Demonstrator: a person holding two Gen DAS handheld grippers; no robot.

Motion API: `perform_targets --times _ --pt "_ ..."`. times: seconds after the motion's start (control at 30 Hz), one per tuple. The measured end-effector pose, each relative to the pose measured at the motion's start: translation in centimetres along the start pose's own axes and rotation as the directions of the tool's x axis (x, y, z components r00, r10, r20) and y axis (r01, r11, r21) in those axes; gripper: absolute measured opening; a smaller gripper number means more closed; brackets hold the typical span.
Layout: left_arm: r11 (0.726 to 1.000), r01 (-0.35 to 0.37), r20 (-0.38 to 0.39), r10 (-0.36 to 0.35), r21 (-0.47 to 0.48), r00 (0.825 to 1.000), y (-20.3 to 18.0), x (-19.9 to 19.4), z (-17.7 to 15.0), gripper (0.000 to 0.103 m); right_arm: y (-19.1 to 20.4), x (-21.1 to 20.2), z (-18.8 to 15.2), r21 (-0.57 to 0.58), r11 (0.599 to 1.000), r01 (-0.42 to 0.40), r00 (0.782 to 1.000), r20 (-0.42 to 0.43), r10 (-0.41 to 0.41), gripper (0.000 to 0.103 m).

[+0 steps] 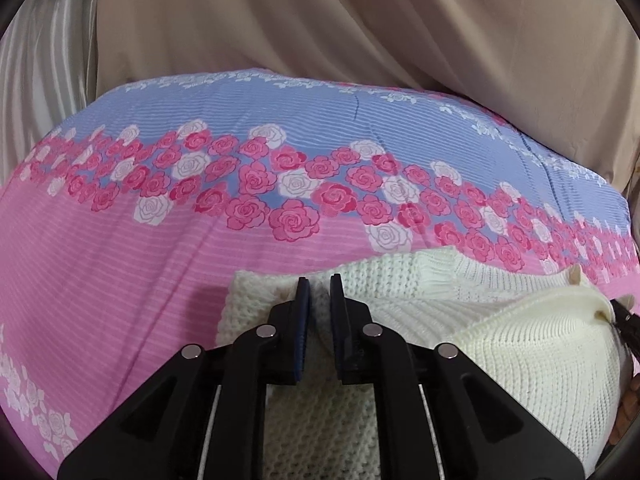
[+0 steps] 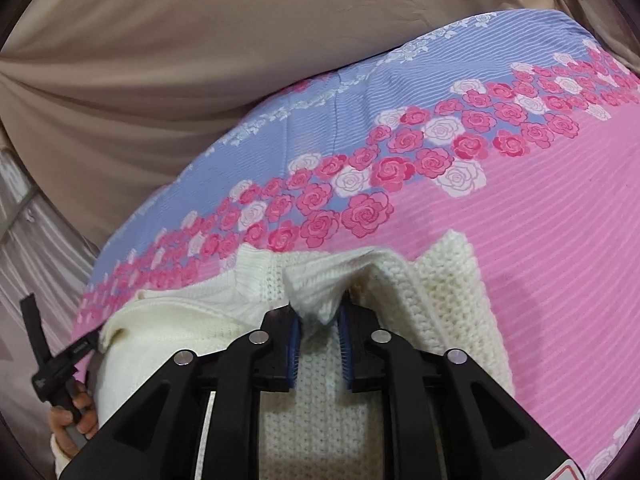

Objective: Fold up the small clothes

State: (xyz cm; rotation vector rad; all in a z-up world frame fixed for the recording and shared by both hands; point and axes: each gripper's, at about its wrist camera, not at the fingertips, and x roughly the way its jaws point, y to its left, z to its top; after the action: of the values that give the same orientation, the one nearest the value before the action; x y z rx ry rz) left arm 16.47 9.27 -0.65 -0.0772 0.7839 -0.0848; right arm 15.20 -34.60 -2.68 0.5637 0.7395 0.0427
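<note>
A cream knitted sweater (image 1: 520, 344) lies on a pink and blue rose-print sheet (image 1: 120, 264). My left gripper (image 1: 319, 284) is shut on a fold of the sweater's knit near its left edge. In the right wrist view the same sweater (image 2: 448, 280) spreads below my right gripper (image 2: 320, 312), which is shut on a bunched ribbed part of the sweater. The left gripper (image 2: 48, 344) and the hand holding it show at the left edge of that view, at the sweater's other end.
The rose-print sheet (image 2: 540, 240) covers the work surface. Beige draped cloth (image 1: 320, 20) hangs behind it. A shiny pale curtain (image 1: 40, 72) is at the far left. The right gripper's tip (image 1: 622, 316) shows at the right edge of the left wrist view.
</note>
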Motion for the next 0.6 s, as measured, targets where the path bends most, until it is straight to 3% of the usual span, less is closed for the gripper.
perform_targets --times 0.03,0.07,0.1,0.17,0.27,0.4,0.47,0.53,0.6 --pt "1.0 0.008 0.008 -0.008 0.006 1.0 0.0 -0.5 -0.1 0.014 -0.1 -1.2 -0.2 0.015 1.0 0.004 0.999 0.033 -0.005 0.021" --pt "1.0 0.011 0.017 -0.011 0.01 1.0 0.0 -1.4 -0.3 0.019 0.1 -2.4 -0.5 0.024 1.0 0.014 0.998 0.061 -0.016 0.034" --pt "1.0 0.016 0.03 -0.017 0.016 0.999 0.0 -2.7 -0.6 0.027 0.5 -4.2 -1.1 0.015 1.0 0.019 0.995 0.096 -0.021 0.039" --pt "0.999 0.021 0.086 -0.023 0.026 0.996 -0.1 -6.6 -1.9 0.077 2.0 -7.6 -3.1 -0.056 0.998 0.007 0.992 0.13 0.0 0.039" --pt "0.991 0.107 0.138 -0.117 0.077 0.984 -1.1 -12.2 -4.9 0.08 6.0 -10.4 -7.6 -0.206 0.978 -0.015 0.996 0.086 0.034 0.039" --pt "0.968 0.177 0.013 -0.182 0.179 0.983 -5.1 -13.1 -9.1 0.08 11.8 -9.5 -14.4 -0.391 0.918 -0.067 0.997 -0.064 0.045 0.039" --pt "0.963 0.166 -0.058 -0.157 0.212 0.986 -6.8 -11.7 -11.2 0.077 13.0 -8.3 -16.8 -0.459 0.887 -0.041 0.995 -0.098 -0.004 0.034" --pt "0.968 0.093 -0.087 -0.074 0.232 0.993 -7.0 -10.5 -12.6 0.073 12.5 -7.4 -18.1 -0.501 0.864 0.04 0.989 -0.101 -0.104 0.032" --pt "0.972 0.055 -0.081 -0.038 0.228 0.996 -5.8 -10.5 -13.3 0.073 10.8 -8.0 -18.2 -0.482 0.874 0.063 0.986 -0.106 -0.129 0.029"
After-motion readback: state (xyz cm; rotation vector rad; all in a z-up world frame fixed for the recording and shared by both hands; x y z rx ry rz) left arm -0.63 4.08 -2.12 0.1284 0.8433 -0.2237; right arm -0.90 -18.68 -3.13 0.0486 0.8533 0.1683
